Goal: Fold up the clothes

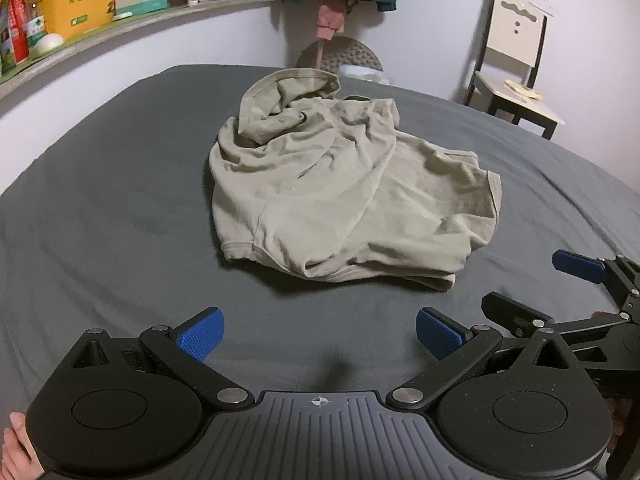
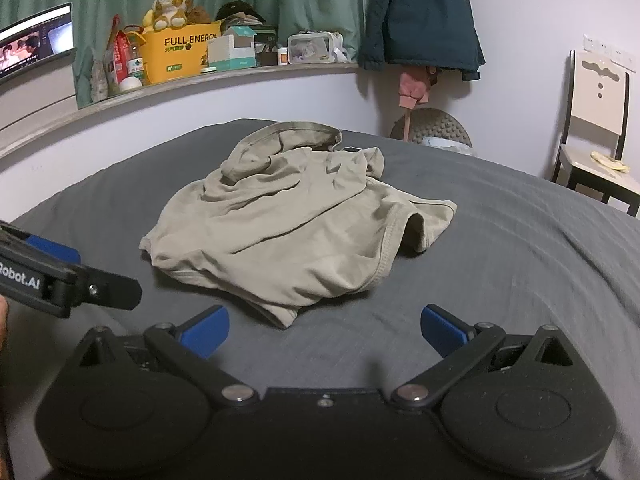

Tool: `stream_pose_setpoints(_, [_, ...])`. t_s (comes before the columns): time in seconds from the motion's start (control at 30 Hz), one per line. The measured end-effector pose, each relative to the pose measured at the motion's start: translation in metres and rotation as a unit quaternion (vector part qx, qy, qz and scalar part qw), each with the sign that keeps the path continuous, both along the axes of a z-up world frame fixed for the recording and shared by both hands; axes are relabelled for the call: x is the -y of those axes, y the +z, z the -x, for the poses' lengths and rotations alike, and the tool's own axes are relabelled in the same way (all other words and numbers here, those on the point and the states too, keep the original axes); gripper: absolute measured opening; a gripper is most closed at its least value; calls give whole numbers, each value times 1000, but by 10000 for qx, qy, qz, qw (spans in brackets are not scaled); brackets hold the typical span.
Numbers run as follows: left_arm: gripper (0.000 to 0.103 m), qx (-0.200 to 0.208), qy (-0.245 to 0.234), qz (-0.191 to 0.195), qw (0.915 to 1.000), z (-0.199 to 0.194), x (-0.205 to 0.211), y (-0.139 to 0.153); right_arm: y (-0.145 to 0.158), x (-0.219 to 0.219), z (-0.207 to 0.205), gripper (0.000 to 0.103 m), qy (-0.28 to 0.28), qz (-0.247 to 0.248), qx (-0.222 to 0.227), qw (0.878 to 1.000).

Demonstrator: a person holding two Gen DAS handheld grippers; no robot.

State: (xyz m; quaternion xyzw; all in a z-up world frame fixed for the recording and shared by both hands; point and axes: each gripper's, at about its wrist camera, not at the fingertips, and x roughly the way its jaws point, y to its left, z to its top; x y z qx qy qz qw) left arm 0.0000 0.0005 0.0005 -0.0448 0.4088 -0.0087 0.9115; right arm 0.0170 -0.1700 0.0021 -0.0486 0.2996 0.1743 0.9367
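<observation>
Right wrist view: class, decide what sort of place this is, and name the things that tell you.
Most likely a bedroom at home: a shirt lies crumpled on a grey bed, a jacket hangs on the wall, and a cluttered shelf holds boxes and soft toys.

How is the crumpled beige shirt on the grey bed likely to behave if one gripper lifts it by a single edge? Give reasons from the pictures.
The beige shirt is probably floppy: it lies in soft folds and creases, so it would likely drape and hang. It looks thin, so probably light. On the grey sheet, pushing it would likely bunch it rather than slide it whole.
</observation>
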Motion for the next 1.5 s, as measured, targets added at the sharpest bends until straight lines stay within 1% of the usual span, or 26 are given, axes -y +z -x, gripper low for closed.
stream_pose_setpoints(0.23, [103, 26, 88, -69, 9999, 2, -2, 1, 1, -2, -5, 103, 128, 27, -12, 9999])
stream_pose_setpoints(0.4, [103, 1, 59, -89, 9999, 0, -2, -1, -4, -3, 1, 103, 416, -76, 46, 9991])
stream_pose_setpoints(0.6, [103, -4, 51, -117, 9999, 1, -3, -1, -5, -8, 3, 103, 583, -5, 121, 9982])
stream_pose_setpoints(1.0, [103, -18, 66, -133, 9999, 1, -4, -2, -9, -8, 0, 103, 568, 38, 71, 9984])
stream_pose_setpoints(1.5, [103, -25, 87, -162, 9998, 1, -5, -2, -12, -6, -4, 103, 588, -63, -10, 9982])
